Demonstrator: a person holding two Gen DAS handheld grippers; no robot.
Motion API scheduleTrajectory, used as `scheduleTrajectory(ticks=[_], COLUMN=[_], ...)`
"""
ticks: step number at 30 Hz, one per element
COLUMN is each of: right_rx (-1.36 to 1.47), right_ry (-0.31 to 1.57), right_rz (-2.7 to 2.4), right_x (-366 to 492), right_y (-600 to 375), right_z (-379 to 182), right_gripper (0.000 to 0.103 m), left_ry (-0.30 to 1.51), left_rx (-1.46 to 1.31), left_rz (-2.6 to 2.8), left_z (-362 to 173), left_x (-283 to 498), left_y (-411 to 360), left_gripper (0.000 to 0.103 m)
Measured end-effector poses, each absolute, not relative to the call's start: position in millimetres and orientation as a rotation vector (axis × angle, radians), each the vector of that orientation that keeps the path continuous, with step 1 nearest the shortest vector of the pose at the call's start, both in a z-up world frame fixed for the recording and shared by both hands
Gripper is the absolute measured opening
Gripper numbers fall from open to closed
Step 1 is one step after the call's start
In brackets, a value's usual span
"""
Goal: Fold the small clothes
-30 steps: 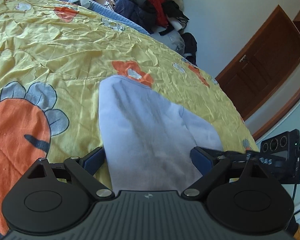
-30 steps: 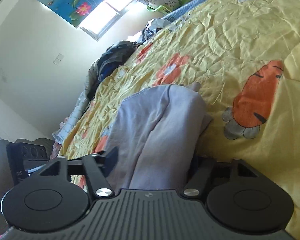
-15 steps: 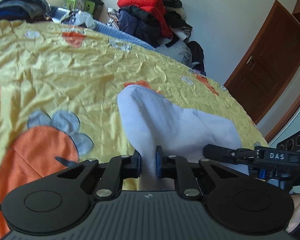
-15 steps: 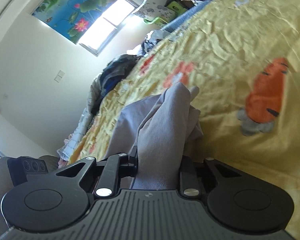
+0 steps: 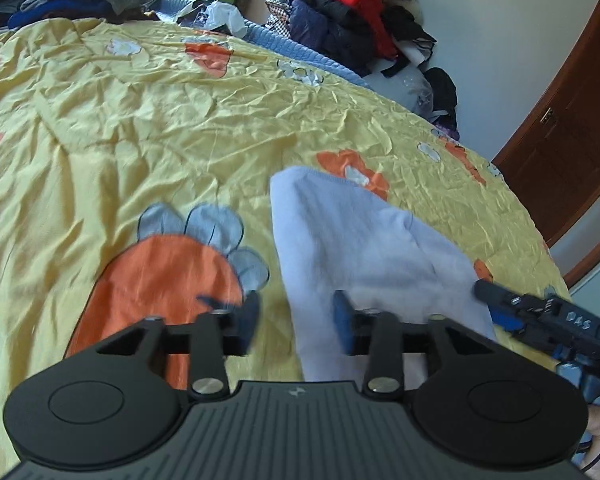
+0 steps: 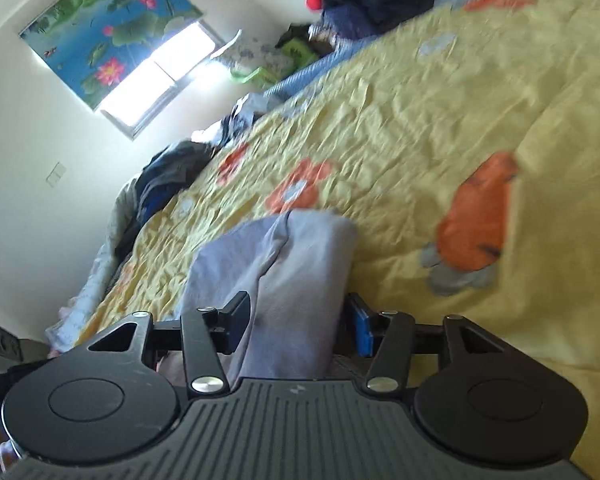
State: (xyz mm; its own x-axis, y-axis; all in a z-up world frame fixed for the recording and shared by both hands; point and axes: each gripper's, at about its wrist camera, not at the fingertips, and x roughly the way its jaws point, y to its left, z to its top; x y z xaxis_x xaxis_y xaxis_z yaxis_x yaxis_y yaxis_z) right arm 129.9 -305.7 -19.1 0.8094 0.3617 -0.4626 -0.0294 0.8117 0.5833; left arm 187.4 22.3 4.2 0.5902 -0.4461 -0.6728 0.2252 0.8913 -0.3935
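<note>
Lilac garment (image 5: 352,248) lay half-folded on the bed (image 5: 140,128); left tool (image 5: 296,320) and right tool (image 6: 296,320), jaws just opening, stood spread around it at six o'clock.

Domestic bedroom: bed under yellow carrot-print quilt (image 5: 180,120), clothes heaped (image 5: 340,12) at top of frame, wooden door (image 5: 572,148) right, curtained window (image 6: 156,76) upper left

Pale lilac garment (image 5: 352,248), partly folded and rumpled, on yellow bedspread (image 5: 140,128)
</note>
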Motion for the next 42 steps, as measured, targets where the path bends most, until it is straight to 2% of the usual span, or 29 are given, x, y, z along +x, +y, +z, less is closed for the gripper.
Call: scheduleTrajectory(ticks=[2,6,14,17,19,20,21,22,24,28,32,34,37,39,40,42], right_rx=[0.554,0.613,0.834,0.879,0.884,0.879,0.869,0.867,0.891,0.930,0.831,0.791,0.789,0.692,0.630,0.534], right_ry=[0.564,0.577,0.697,0.687,0.689,0.698,0.712,0.719,0.708,0.689,0.686,0.717,0.706,0.669,0.638,0.575], right_rz=[0.236,0.358,0.387,0.418,0.432,0.420,0.402,0.394,0.396,0.420,0.394,0.348,0.316,0.244,0.206,0.175], right_x=[107.8,66.3,40.9,48.8,59.8,63.8,66.8,68.8,66.1,59.6,53.3,53.8,43.4,30.5,23.0,11.1], right_y=[-307.1,-309.9,-307.5,-297.6,-290.1,-286.4,-283.2,-281.9,-280.9,-276.6,-267.1,-266.8,-269.6,-265.0,-262.0,-250.1], right_z=[-8.6,-6.3,-47.7,-55.3,-58.1,-60.0,-61.8,-64.0,-65.7,-61.6,-49.7,-53.2,-52.4,-40.0,-32.6,-17.5], right_gripper=[0.058,0.072,0.072,0.061,0.052,0.046,0.031,0.025,0.024,0.021,0.020,0.025,0.027,0.034,0.034,0.034], left_ry=[0.851,0.892,0.906,0.881,0.882,0.893,0.892,0.891,0.882,0.859,0.843,0.884,0.882,0.865,0.850,0.822], left_rx=[-0.294,-0.341,-0.363,-0.433,-0.506,-0.509,-0.479,-0.461,-0.477,-0.468,-0.384,-0.382,-0.349,-0.309,-0.289,-0.234], left_rz=[-0.419,-0.499,-0.523,-0.525,-0.553,-0.543,-0.514,-0.507,-0.515,-0.493,-0.463,-0.448,-0.423,-0.392,-0.378,-0.349], left_z=[2.6,-3.9,-19.7,-22.2,-28.5,-31.2,-31.5,-31.2,-30.9,-21.8,-14.1,-21.3,-20.6,-17.3,-16.0,-14.4], left_x=[170.6,141.7,108.2,111.6,115.8,117.3,117.4,117.1,115.1,109.9,105.6,106.4,98.9,91.7,88.0,81.4], left_y=[24.6,24.6,18.8,18.6,18.9,17.2,15.5,15.4,20.6,29.3,31.0,31.4,30.5,28.3,27.4,23.1], left_gripper=[0.070,0.070,0.074,0.074,0.070,0.051,0.033,0.031,0.021,0.017,0.017,0.018,0.032,0.063,0.070,0.073])
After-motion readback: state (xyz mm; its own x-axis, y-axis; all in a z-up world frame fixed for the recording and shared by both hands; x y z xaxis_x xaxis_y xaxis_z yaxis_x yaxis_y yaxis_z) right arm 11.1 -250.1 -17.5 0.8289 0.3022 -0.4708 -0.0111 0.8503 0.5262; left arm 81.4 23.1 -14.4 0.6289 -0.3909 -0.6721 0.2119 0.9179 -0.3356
